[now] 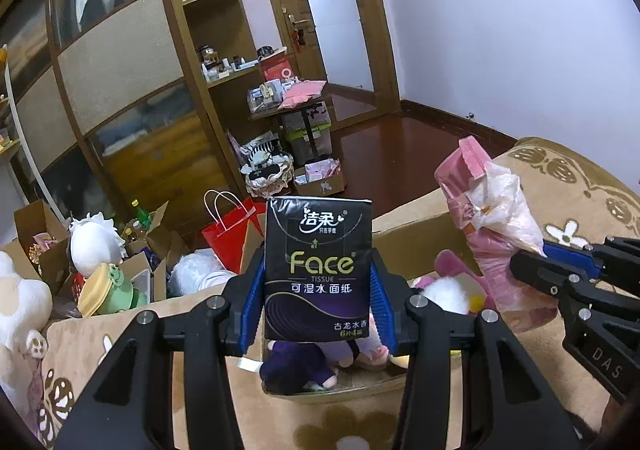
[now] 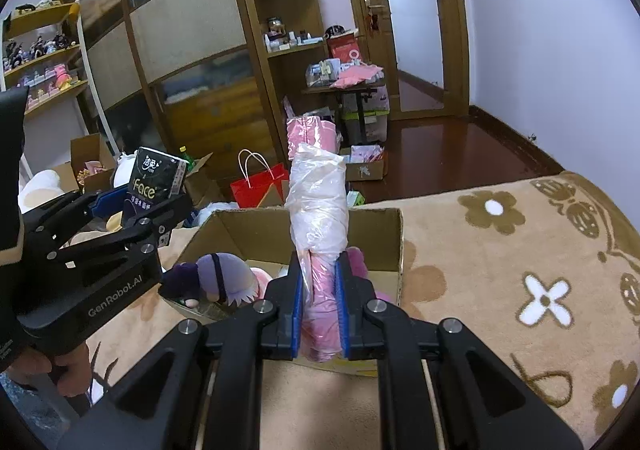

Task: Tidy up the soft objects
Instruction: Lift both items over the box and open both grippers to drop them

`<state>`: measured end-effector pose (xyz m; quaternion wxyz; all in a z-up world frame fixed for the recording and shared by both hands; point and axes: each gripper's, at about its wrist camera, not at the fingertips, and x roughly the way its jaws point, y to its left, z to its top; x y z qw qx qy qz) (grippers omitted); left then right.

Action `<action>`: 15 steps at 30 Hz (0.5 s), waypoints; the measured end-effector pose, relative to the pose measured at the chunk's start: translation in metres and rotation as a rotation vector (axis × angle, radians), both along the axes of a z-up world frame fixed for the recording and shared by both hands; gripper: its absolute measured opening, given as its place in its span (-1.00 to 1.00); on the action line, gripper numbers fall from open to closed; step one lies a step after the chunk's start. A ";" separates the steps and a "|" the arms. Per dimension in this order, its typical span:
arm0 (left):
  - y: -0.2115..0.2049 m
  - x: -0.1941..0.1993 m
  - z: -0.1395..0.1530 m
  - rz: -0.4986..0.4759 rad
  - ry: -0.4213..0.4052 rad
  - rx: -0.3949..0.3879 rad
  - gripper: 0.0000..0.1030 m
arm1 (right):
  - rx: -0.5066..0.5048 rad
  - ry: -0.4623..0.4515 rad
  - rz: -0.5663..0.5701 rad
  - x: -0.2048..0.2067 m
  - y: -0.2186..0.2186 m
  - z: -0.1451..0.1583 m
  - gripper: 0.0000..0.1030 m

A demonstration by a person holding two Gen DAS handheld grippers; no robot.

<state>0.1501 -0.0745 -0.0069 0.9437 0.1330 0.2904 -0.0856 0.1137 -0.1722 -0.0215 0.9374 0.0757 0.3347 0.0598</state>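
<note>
My left tongs (image 1: 318, 278) are partway open and clamped on a black tissue pack (image 1: 319, 270), held upright above the near edge of the cardboard box (image 2: 384, 234). My right tongs (image 2: 320, 314) are squeezed nearly shut on a pink bundle in clear plastic (image 2: 318, 210), upright over the same box. Inside the box lie a purple-haired plush doll (image 2: 216, 282) and other soft toys. The box sits on a tan blanket with flower patterns (image 2: 520, 270). Beyond the box, on the dark wooden floor, stand a red paper bag (image 2: 258, 186) and open cartons of clutter; behind those rise a wooden wardrobe (image 1: 120, 70) and a door (image 1: 332, 10).
</note>
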 end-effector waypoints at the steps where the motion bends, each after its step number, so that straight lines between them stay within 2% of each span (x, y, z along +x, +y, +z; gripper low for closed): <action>1: 0.000 0.002 -0.001 0.001 0.005 -0.008 -0.12 | 0.004 0.009 0.000 0.002 -0.001 -0.004 -0.71; 6: 0.000 0.006 -0.008 -0.017 0.023 -0.037 -0.11 | 0.028 0.037 -0.006 0.006 -0.005 -0.015 -0.70; 15: 0.003 0.015 -0.018 -0.047 0.069 -0.091 -0.10 | 0.141 0.059 0.012 0.013 -0.016 -0.026 -0.68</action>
